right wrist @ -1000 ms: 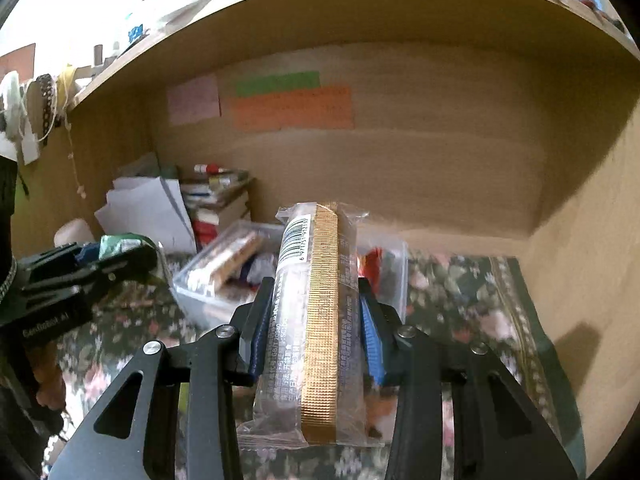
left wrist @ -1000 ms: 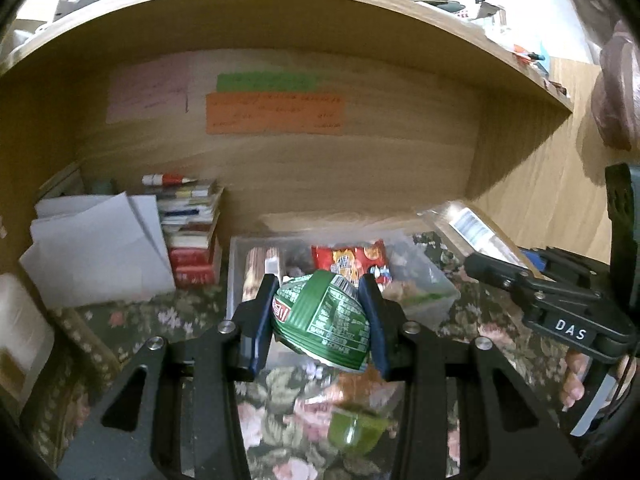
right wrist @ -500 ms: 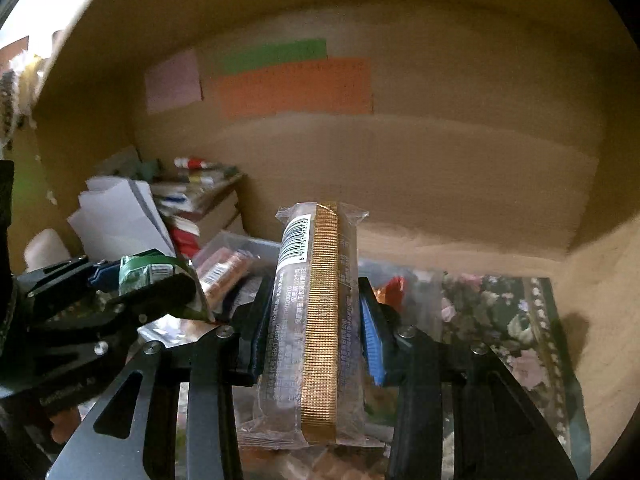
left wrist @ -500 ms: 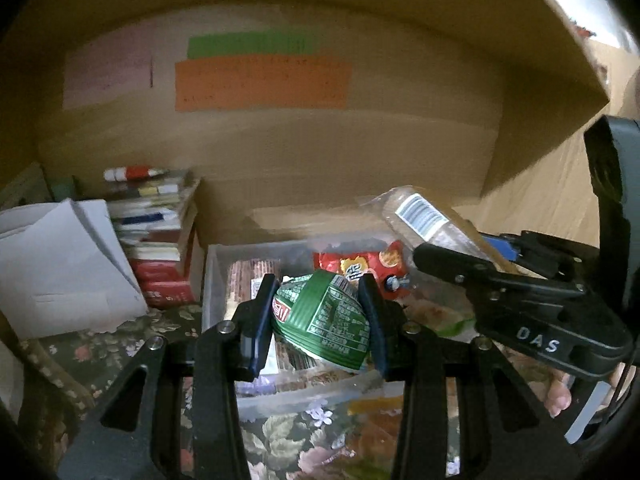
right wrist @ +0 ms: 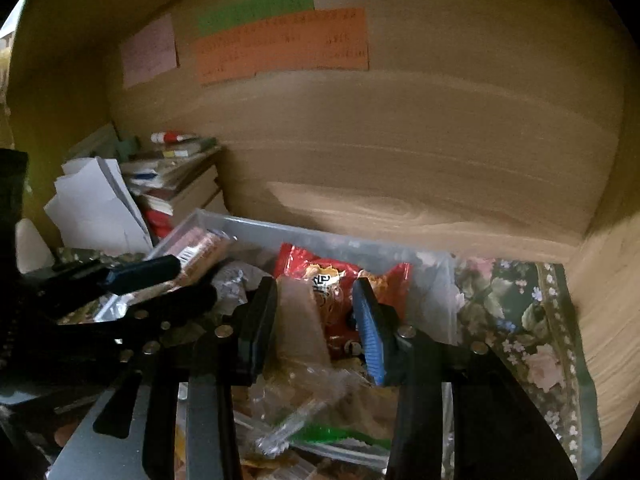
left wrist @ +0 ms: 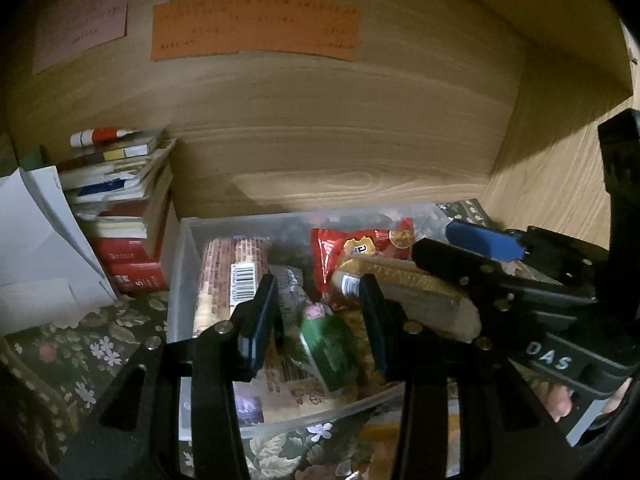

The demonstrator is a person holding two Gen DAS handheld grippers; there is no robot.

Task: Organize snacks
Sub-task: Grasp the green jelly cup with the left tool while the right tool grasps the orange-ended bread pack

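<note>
Both grippers let go since a moment ago: the left gripper has its fingers spread, and the green snack packet it was pinching now lies loose between them in the clear plastic bin. Same with the right gripper, fingers apart, the gold wafer pack now resting in the bin's right side among the other snacks. A red chip bag sits toward the bin's back wall and a brown biscuit pack along its left. Stack of books just left of the bin, on a floral cloth.
</note>
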